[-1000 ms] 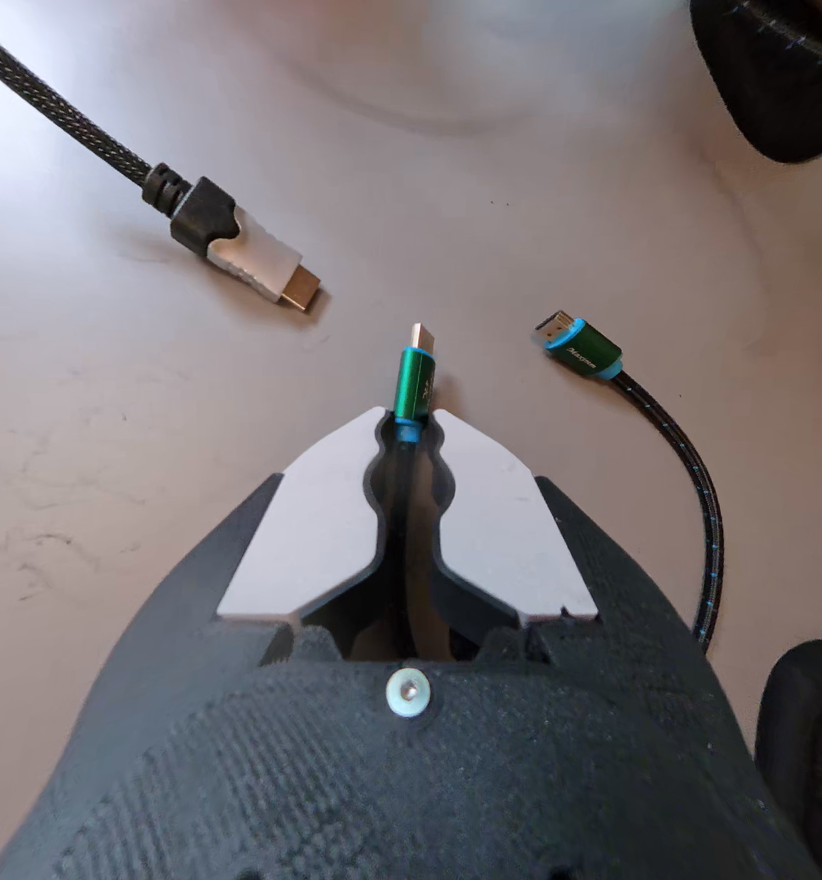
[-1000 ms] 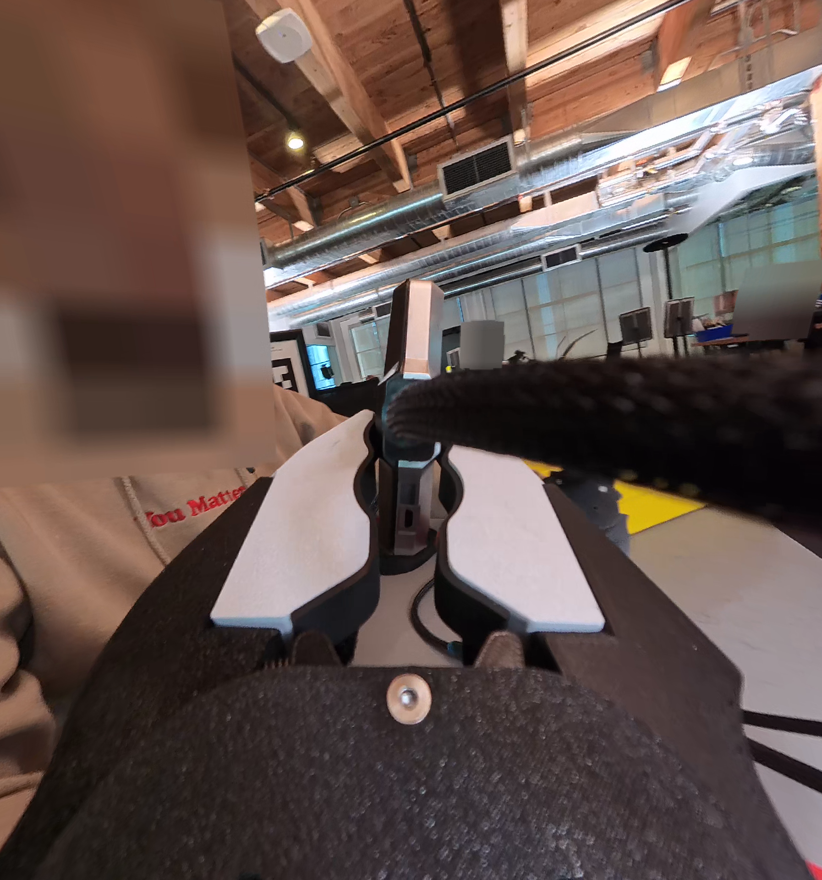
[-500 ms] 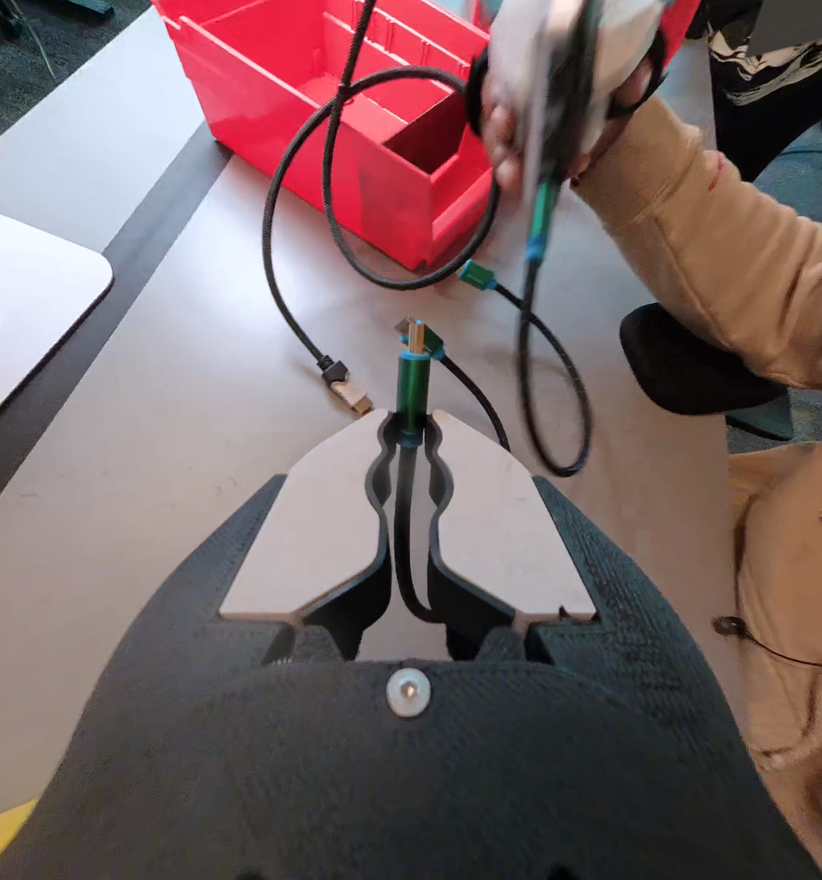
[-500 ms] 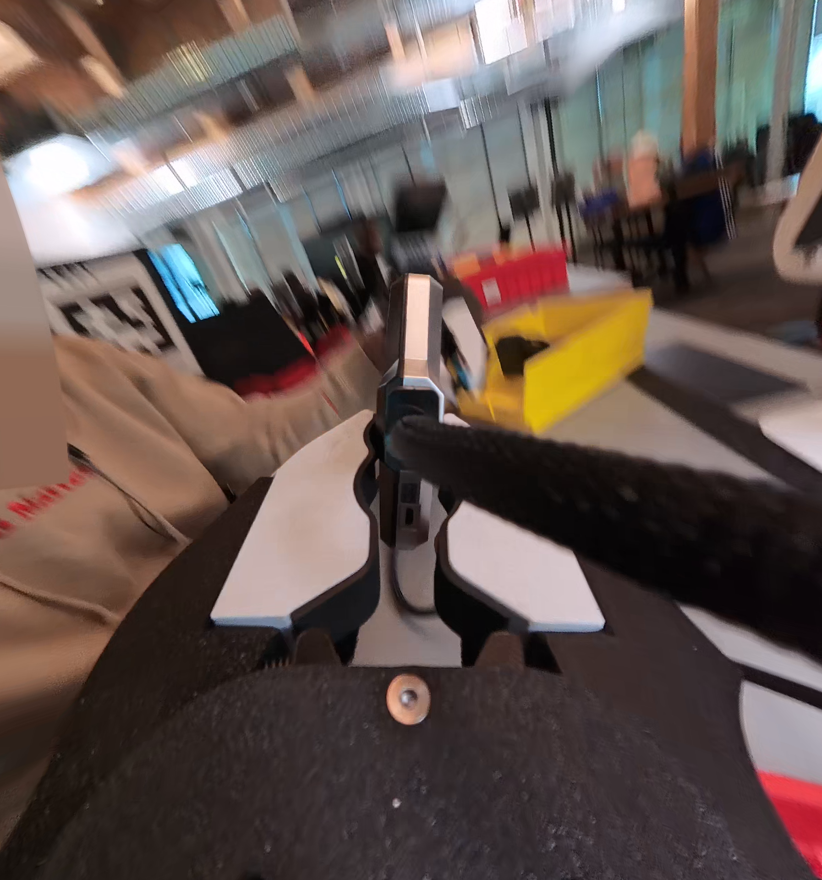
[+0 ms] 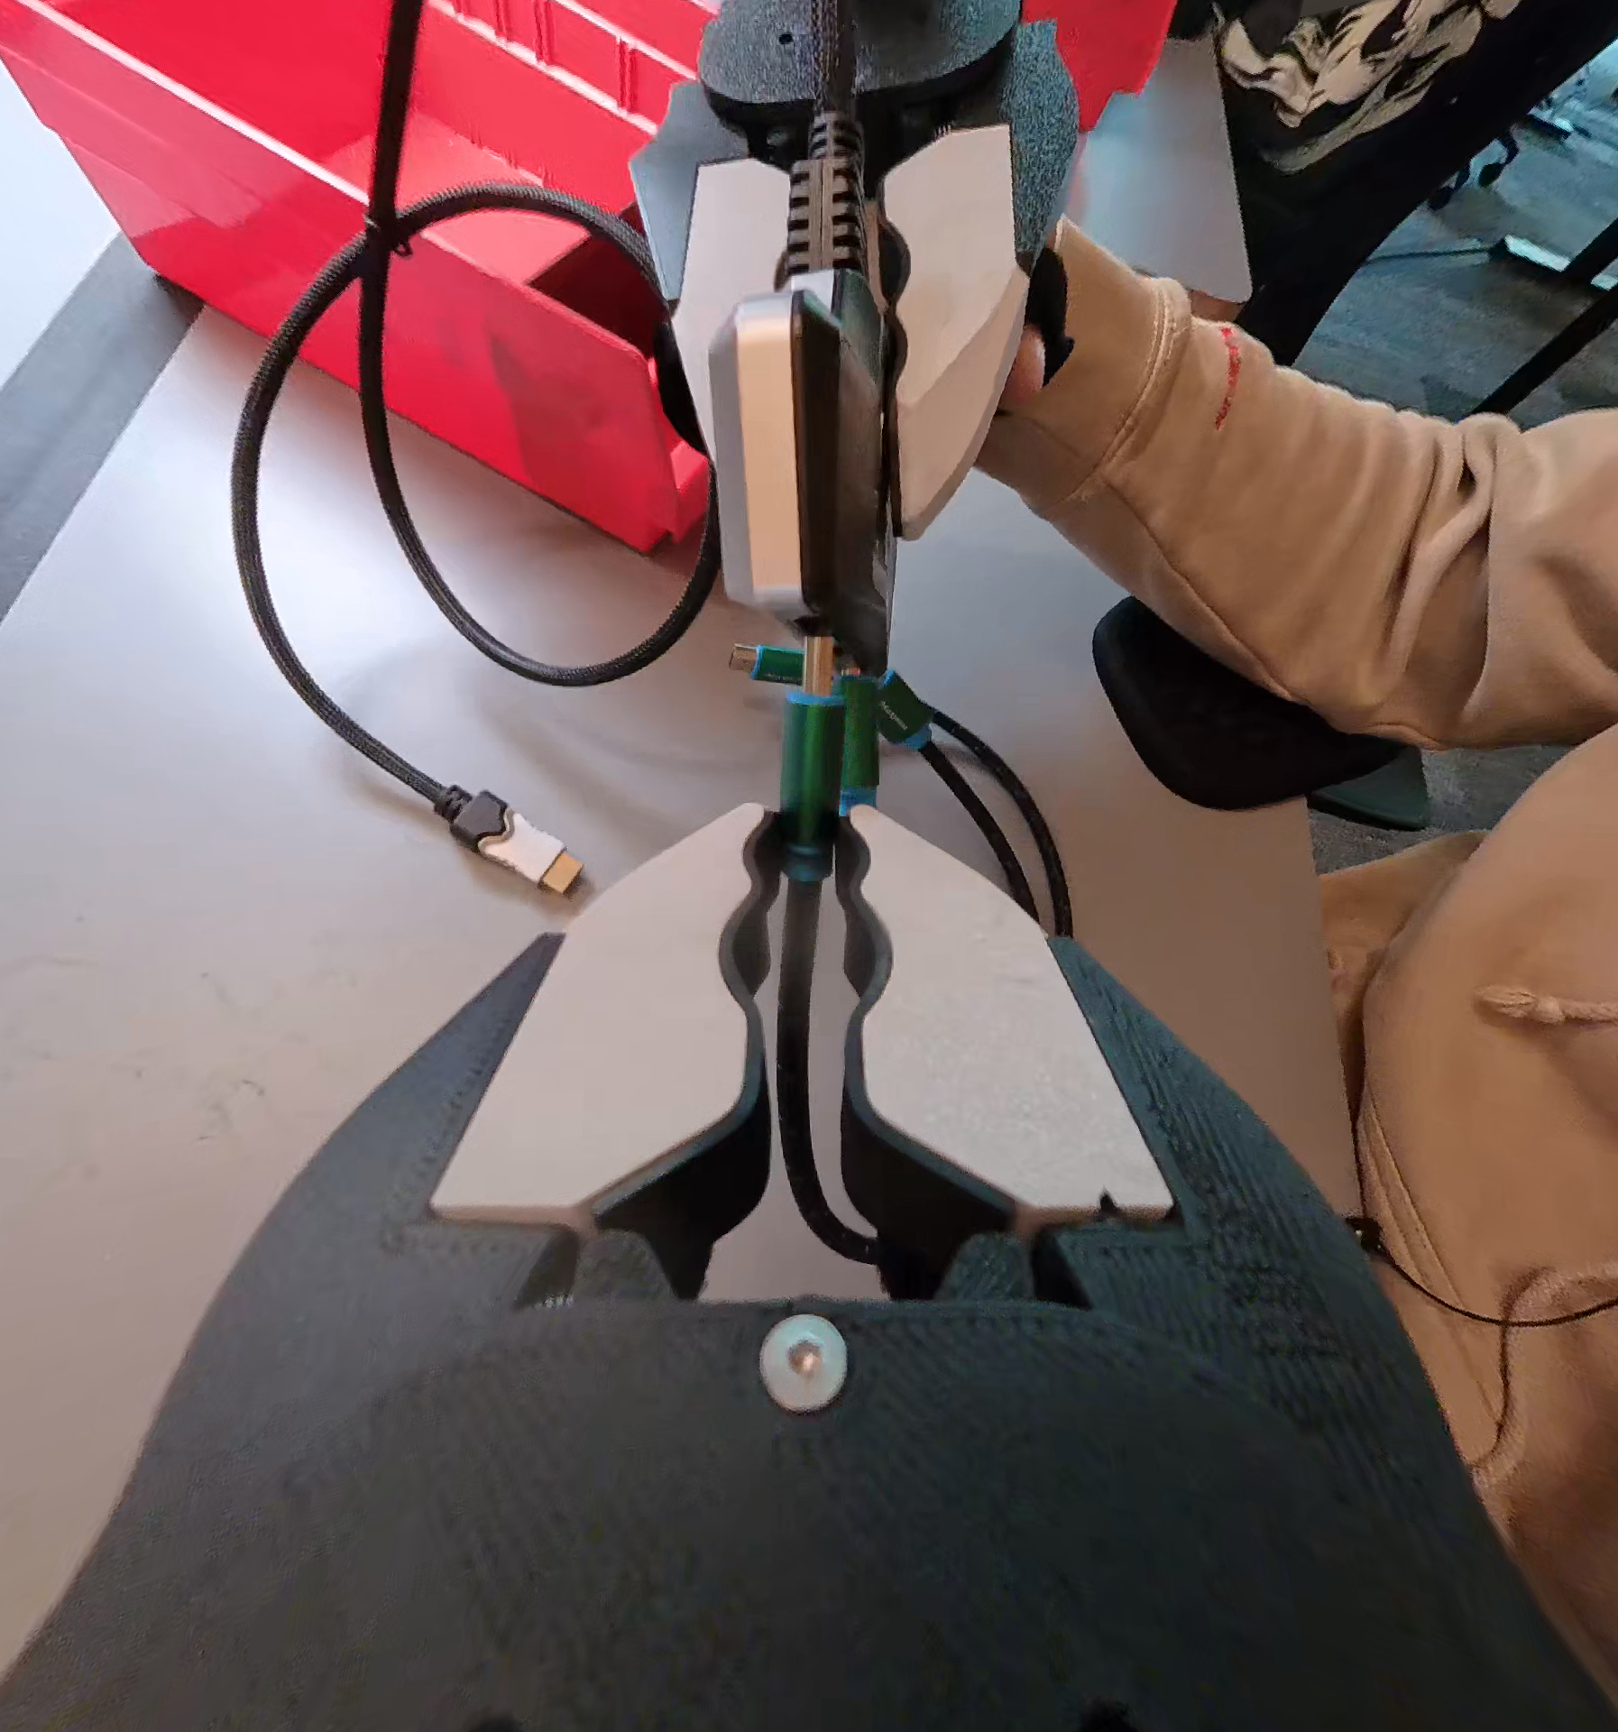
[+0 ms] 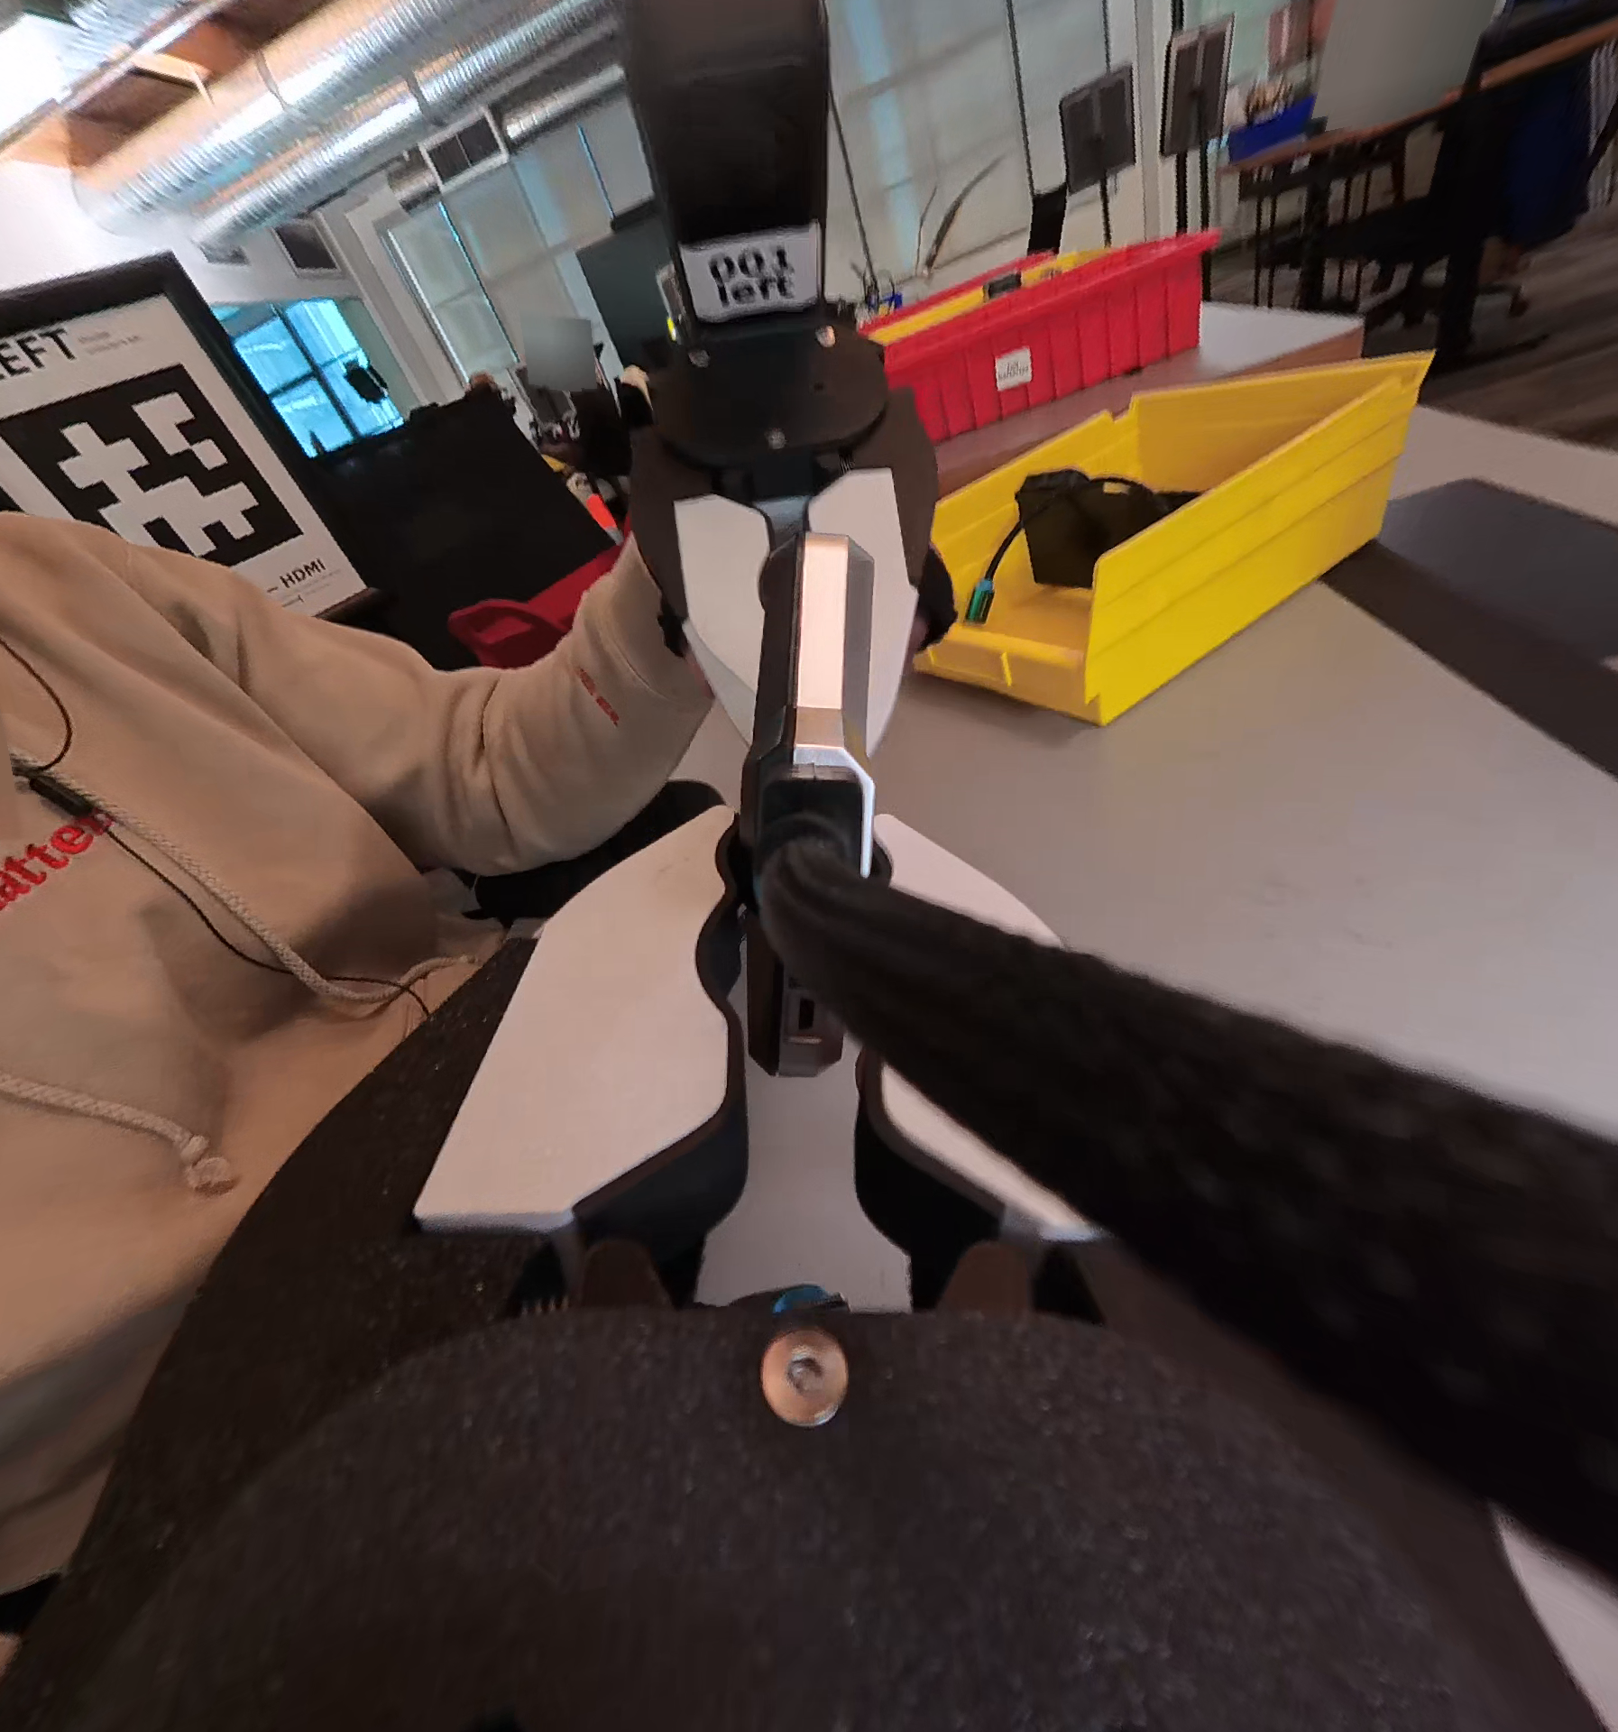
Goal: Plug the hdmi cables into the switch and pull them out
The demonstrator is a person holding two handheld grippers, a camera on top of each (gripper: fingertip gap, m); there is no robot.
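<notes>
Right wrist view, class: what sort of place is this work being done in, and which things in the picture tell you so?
Probably an open-plan workshop or lab in a converted industrial building. Signs: bare silver ducts overhead, plastic parts bins on grey tables, such as the yellow bin, and a printed marker board standing behind the person.

The left tool (image 5: 807,829) grips a plug (image 5: 810,764) whose tip meets the bottom edge of the switch (image 5: 801,450) held above it by the right tool (image 6: 801,843), over the table (image 5: 177,937), with a loose plug (image 5: 519,848) lying to the left and a bin (image 5: 365,281) behind.
</notes>
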